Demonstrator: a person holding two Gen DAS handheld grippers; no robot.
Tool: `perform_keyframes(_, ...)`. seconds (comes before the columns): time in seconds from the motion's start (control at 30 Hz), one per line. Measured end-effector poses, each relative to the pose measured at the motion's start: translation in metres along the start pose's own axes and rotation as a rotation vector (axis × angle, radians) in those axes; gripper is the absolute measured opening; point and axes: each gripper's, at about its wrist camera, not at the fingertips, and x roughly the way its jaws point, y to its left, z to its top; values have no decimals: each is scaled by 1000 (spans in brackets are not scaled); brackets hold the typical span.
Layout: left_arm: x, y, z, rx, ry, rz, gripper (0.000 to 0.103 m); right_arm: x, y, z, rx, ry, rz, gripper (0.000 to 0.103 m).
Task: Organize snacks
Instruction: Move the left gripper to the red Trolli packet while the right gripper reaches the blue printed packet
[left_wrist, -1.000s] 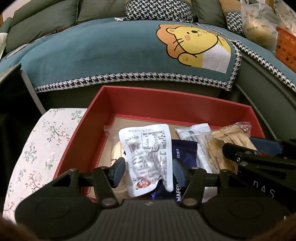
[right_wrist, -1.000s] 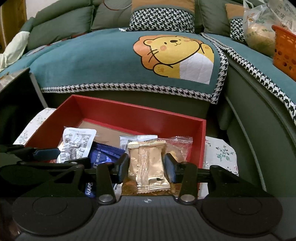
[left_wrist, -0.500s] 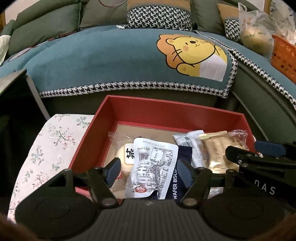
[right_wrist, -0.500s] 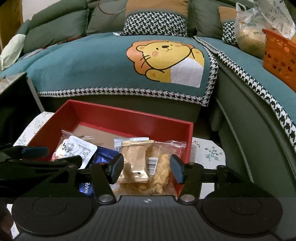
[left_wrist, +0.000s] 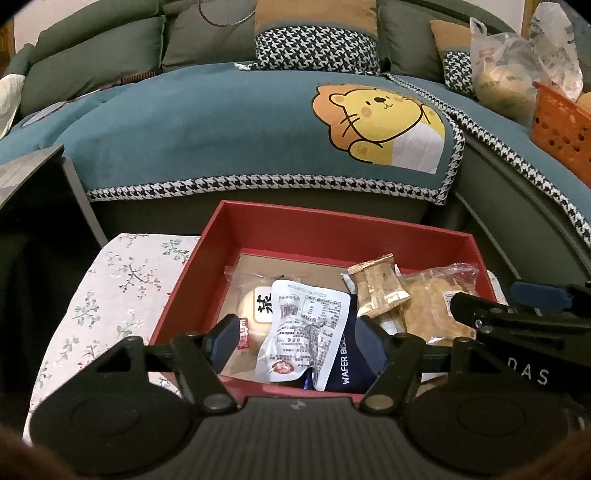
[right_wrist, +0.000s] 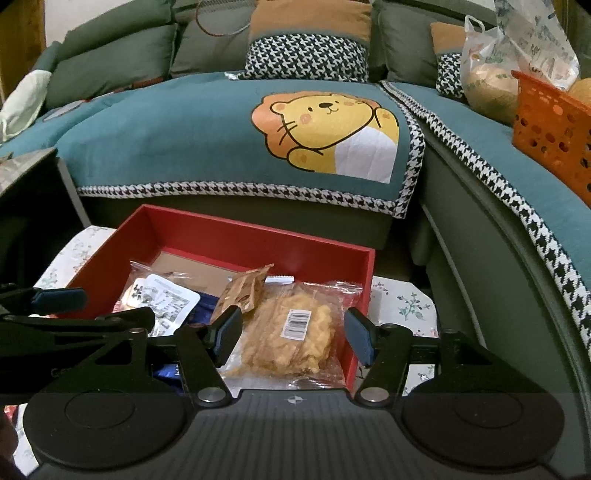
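Note:
A red box (left_wrist: 332, 225) (right_wrist: 258, 229) holds several snack packs. My left gripper (left_wrist: 299, 343) hangs over its near left part, jaws opening. Below them a white printed pouch (left_wrist: 306, 332) lies loose on a dark blue wafer pack (left_wrist: 351, 354), beside a bun in clear wrap (left_wrist: 255, 306). My right gripper (right_wrist: 293, 334) hovers over the near right part, jaws opening with nothing pressed. A clear bag of yellow crisps (right_wrist: 291, 332) lies under them. A gold packet (right_wrist: 240, 291) (left_wrist: 380, 295) leans in the box's middle.
The box stands on a floral cloth (left_wrist: 122, 280) (right_wrist: 406, 306). Behind it is a sofa with a teal lion cover (left_wrist: 240, 133). An orange basket (right_wrist: 550, 129) and plastic bags (right_wrist: 487, 85) sit on the sofa at the right. A dark object (left_wrist: 29, 184) is at the left.
Both grippers opened and drew back and up. The left let go of the white pouch and the right let go of the gold packet; both packs now lie in the box.

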Motion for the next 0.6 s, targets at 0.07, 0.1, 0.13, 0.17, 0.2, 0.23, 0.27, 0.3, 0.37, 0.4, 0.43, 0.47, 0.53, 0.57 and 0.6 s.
perform_keyframes(0.07,-5,3,-1,-3,-3,-1,97,-4,2,0,-2,-2,5,69)
perform_keyframes(0.1,-8,5,-2,-5,-4,-1,98,-6,3,-1,-3,-1,8,69)
perform_keyframes(0.13,-10,7,-2,-7,-6,1,98,-8,5,-1,-8,-1,11,69)
perform_keyframes(0.17,-12,10,-4,-10,-7,3,99,-10,7,-2,-14,-1,13,69)
perform_keyframes(0.2,-14,12,-5,-12,-7,5,99,-13,10,-3,-23,-1,15,69)
perform_keyframes(0.23,-15,14,-7,-14,-5,8,100,-14,12,-4,-30,0,17,69)
perform_keyframes(0.27,-16,16,-8,-15,-3,11,100,-16,15,-5,-40,2,20,69)
perform_keyframes(0.3,-18,18,-9,-16,0,12,100,-17,18,-6,-47,4,23,69)
perform_keyframes(0.37,-21,23,-12,-18,4,12,101,-19,23,-8,-62,9,29,69)
perform_keyframes(0.4,-22,26,-13,-20,5,13,101,-20,26,-9,-70,12,31,69)
perform_keyframes(0.43,-25,28,-15,-22,6,15,101,-21,29,-10,-77,15,31,69)
perform_keyframes(0.47,-26,31,-16,-24,7,17,101,-21,32,-11,-86,19,33,69)
perform_keyframes(0.53,-30,39,-19,-31,12,19,101,-22,37,-14,-94,28,38,69)
perform_keyframes(0.57,-32,42,-20,-36,15,20,102,-23,39,-16,-97,35,45,69)
perform_keyframes(0.6,-34,46,-22,-43,18,22,102,-23,42,-18,-100,41,53,69)
